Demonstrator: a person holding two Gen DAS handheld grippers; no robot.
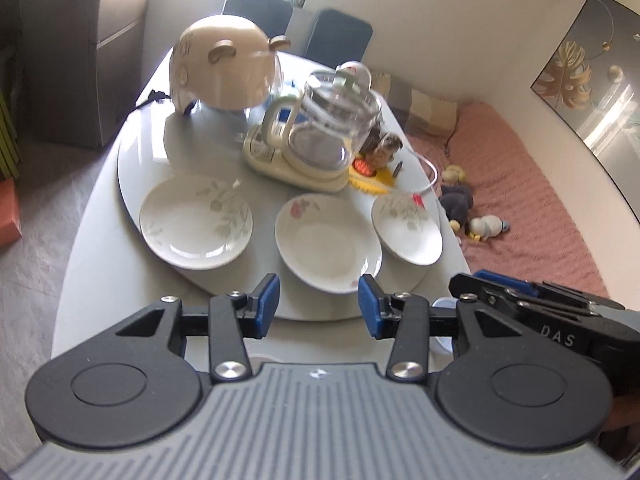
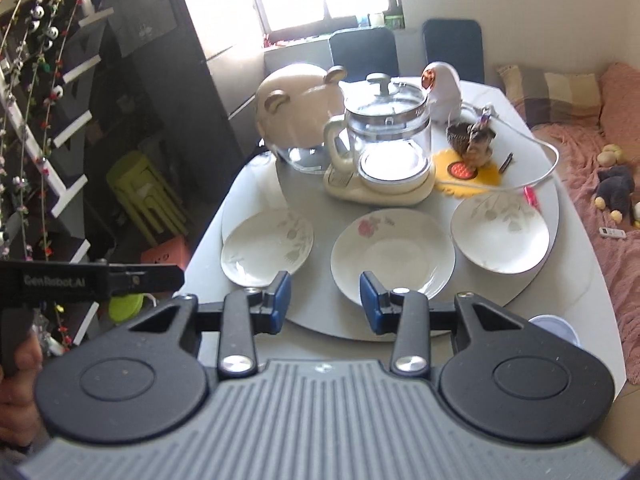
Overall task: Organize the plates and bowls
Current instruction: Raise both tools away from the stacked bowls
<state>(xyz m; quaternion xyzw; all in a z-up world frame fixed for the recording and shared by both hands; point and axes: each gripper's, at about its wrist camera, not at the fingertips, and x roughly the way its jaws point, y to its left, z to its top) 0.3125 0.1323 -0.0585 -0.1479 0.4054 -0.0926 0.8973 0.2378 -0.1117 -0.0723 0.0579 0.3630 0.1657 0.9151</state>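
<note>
With both grippers' fingers (image 1: pixel 267 306) half-spread and empty above the worktop (image 1: pixel 100 280), the three plates (image 2: pixel 392 256) lie separately at mid-frame, so approach one rim low and clamp squarely.

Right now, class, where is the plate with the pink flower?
In both wrist views the pink-flower plate lies in the middle of the three dishes, on the grey turntable, in front of the glass kettle.

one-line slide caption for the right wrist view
Open right gripper above three separate plates on a grey turntable, glass kettle behind.
</note>
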